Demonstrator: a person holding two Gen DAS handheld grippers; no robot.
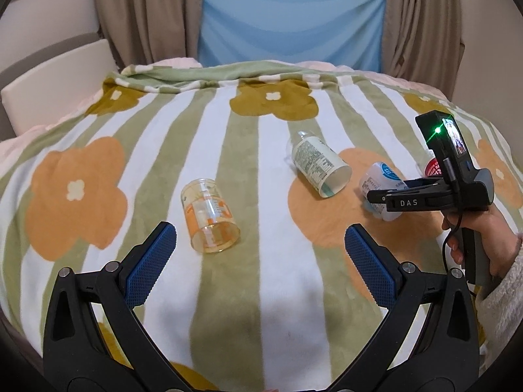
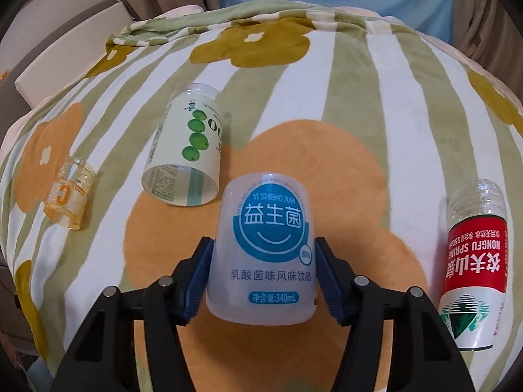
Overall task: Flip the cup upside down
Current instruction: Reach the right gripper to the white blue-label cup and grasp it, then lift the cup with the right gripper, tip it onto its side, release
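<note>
A bed covered with a striped, flower-patterned blanket [image 1: 261, 150] holds four cut-off plastic bottle cups lying on their sides.

The right gripper [image 2: 263, 281] is closed around a frosted white cup with a blue round label [image 2: 263, 254], its blue pads [image 2: 196, 281] pressing both sides of the cup's body. The cup lies over a large orange flower on the blanket, its open end towards the camera. From the left wrist view the same cup [image 1: 380, 179] appears on the right of the bed, partly hidden behind the right gripper [image 1: 376, 196], which a hand [image 1: 480, 232] holds by its handle.

The left gripper [image 1: 258, 254] hangs above the blanket with its jaws spread wide and nothing between them. Just ahead of it lies a clear amber cup [image 1: 209, 215], apart from both fingers.

A pale cup printed with green fruit [image 2: 188, 143] lies between the amber cup [image 2: 70, 196] and the gripped cup. A red-labelled cup [image 2: 474, 268] lies to the right, well apart.

Beige curtains [image 1: 143, 16] and a blue sheet [image 1: 291, 16] hang behind the bed.
</note>
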